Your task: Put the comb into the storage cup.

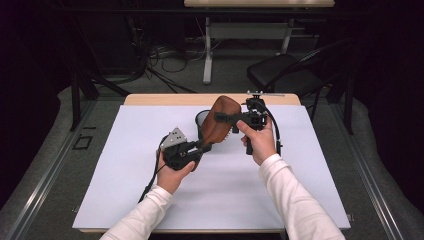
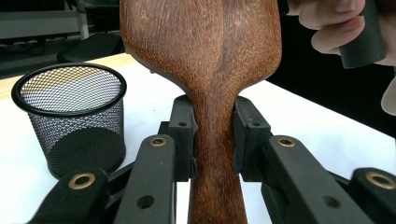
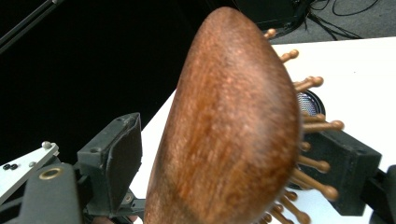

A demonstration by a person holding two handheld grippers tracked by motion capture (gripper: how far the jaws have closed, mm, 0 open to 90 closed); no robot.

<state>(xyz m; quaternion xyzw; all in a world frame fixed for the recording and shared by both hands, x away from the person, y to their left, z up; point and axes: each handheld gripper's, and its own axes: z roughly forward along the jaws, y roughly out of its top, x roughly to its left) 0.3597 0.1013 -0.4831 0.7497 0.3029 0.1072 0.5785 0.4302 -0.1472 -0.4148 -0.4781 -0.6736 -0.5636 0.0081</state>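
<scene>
A brown wooden hairbrush (image 1: 220, 121) is held up over the white table (image 1: 125, 190), head upward. My left gripper (image 1: 204, 146) is shut on its narrow handle; in the left gripper view both pads (image 2: 183, 135) press the handle (image 2: 214, 154) from either side. My right gripper (image 1: 223, 119) reaches in from the right around the brush head (image 3: 229, 121). Its left pad (image 3: 116, 158) stands apart from the smooth wooden back, and its right pad (image 3: 345, 172) sits at the tips of the wooden bristles (image 3: 317, 126).
A black mesh cup (image 1: 201, 119) stands upright on the table just behind the brush, also seen as the cup (image 2: 70, 116) in the left gripper view. A black chair (image 1: 285, 70) and cables lie on the floor beyond the table's far edge.
</scene>
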